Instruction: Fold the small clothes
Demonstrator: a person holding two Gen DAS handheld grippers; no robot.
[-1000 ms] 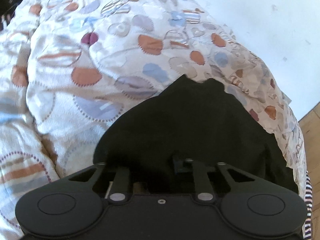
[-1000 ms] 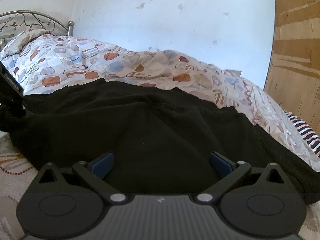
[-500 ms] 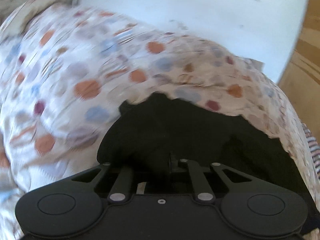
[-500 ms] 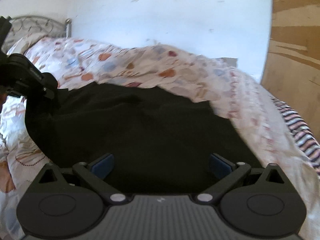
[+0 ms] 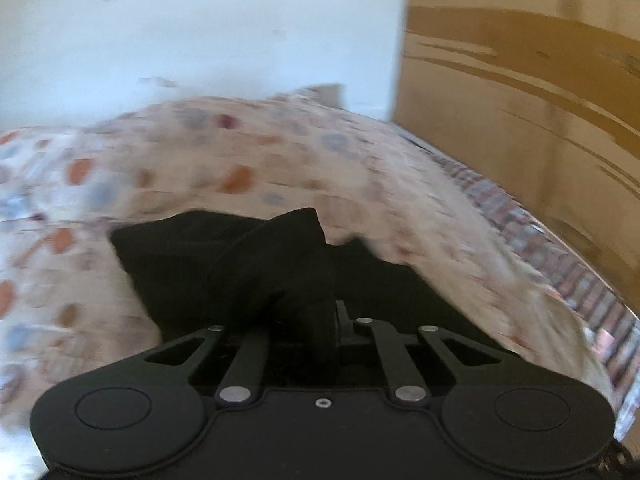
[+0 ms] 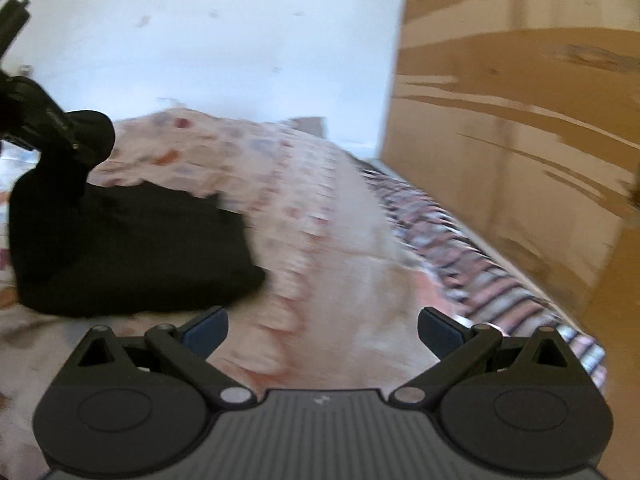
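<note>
Garment (image 5: 248, 268) pinched in left gripper (image 5: 320, 320), bunched, direction unclear

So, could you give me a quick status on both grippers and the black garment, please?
Left gripper shut on black garment, edge lifted. Right gripper open, empty, over the quilt. Nothing in the way.

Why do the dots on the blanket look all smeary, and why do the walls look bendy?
Left wrist view: the spotted blanket is streaked with motion blur, while the left gripper, shut on the black garment, looks sharp. Right wrist view: the blanket and wooden panel smear too; the open right gripper stays crisp. In both views the fisheye lens curves straight edges.
</note>
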